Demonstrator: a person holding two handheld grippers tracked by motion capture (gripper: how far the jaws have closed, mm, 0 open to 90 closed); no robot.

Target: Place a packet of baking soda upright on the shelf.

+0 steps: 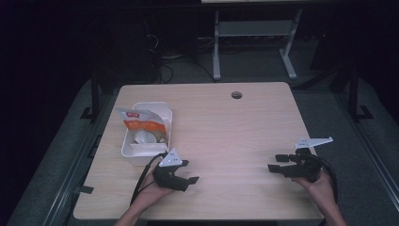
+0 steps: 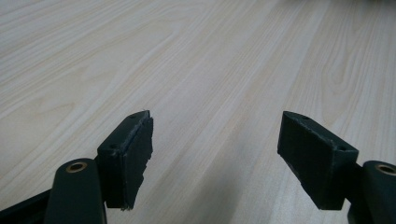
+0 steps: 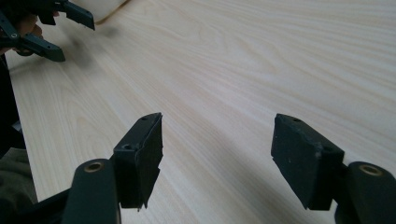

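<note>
Left tool [image 1: 187, 173] gaping, white bin [image 1: 160, 113] just beyond.

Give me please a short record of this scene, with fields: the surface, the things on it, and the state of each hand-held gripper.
surface: light wooden table with a round cable hole near the far edge
container: white tub at the left part of the table
in container: orange and white bag, and something white under it that I cannot identify
left hand-held gripper: open, holds nothing, just in front of the tub
right hand-held gripper: open, holds nothing, near the right edge of the table
</note>
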